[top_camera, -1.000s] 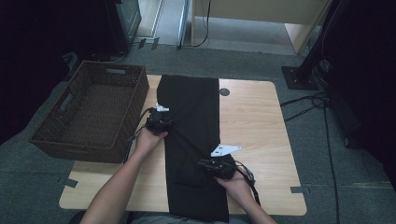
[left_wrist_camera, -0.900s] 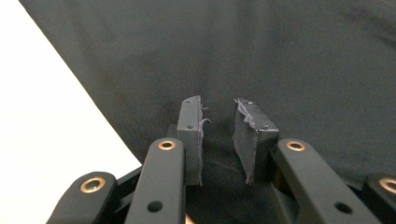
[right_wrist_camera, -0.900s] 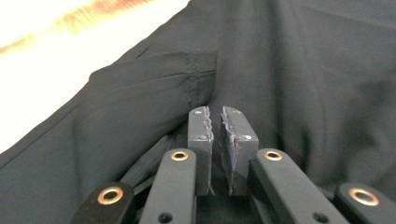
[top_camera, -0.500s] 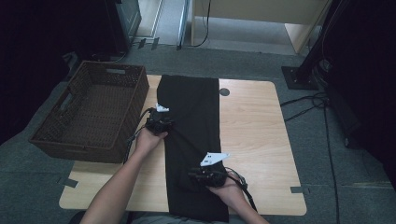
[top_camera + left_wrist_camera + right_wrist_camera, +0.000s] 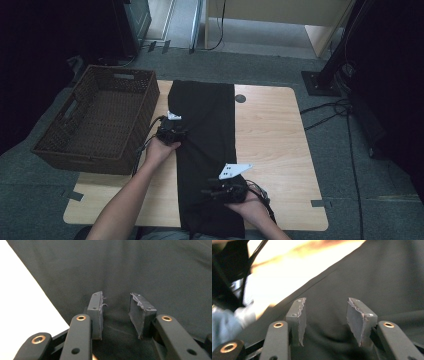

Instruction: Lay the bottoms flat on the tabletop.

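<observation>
A long black garment (image 5: 207, 130) lies flat down the middle of the wooden table (image 5: 280, 140), from the far edge to the near one. My left gripper (image 5: 173, 134) rests at its left edge, about halfway along. In the left gripper view the left gripper (image 5: 116, 312) is open over black cloth (image 5: 140, 270); its jaws have just been opening and the pads (image 5: 96, 311) press on nothing. My right gripper (image 5: 226, 191) sits over the garment's near end. Its jaws (image 5: 327, 318) have also just been opening and stand apart above the cloth (image 5: 387, 277).
A dark wicker basket (image 5: 100, 117) stands at the table's left side, close to my left hand. A round cable hole (image 5: 240, 98) sits in the tabletop right of the garment. A stand base (image 5: 320, 82) and cables (image 5: 345, 115) lie on the floor to the right.
My right gripper has shifted a little toward the near edge of the table over the garment's end. My left hand has stayed where it was.
</observation>
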`<action>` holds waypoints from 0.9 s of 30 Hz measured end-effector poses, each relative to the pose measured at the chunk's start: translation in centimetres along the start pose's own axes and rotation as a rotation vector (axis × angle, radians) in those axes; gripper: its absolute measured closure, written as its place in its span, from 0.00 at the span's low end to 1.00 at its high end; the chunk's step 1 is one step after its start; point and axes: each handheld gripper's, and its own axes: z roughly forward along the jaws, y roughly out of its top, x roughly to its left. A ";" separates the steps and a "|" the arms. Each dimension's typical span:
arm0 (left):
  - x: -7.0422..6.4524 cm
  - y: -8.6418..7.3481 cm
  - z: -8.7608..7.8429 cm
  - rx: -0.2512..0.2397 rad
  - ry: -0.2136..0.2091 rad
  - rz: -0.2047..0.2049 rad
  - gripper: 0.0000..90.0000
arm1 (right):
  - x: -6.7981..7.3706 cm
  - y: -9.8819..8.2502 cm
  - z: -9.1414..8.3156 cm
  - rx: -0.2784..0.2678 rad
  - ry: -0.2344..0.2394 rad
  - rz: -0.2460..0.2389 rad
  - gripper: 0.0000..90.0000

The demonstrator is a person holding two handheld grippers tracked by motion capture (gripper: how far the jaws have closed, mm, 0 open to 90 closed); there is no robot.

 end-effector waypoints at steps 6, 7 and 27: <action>0.0 -0.1 -0.1 -0.001 -0.010 0.001 0.67 | -3.4 1.4 -0.3 -0.072 -0.129 0.046 0.56; 0.0 -0.1 -0.1 -0.002 -0.011 0.001 0.67 | -3.9 1.5 -0.2 -0.074 -0.146 0.052 0.56; -0.9 -1.5 -1.1 -0.011 -0.078 0.012 0.50 | -13.4 3.0 1.8 -0.093 -0.512 0.182 0.47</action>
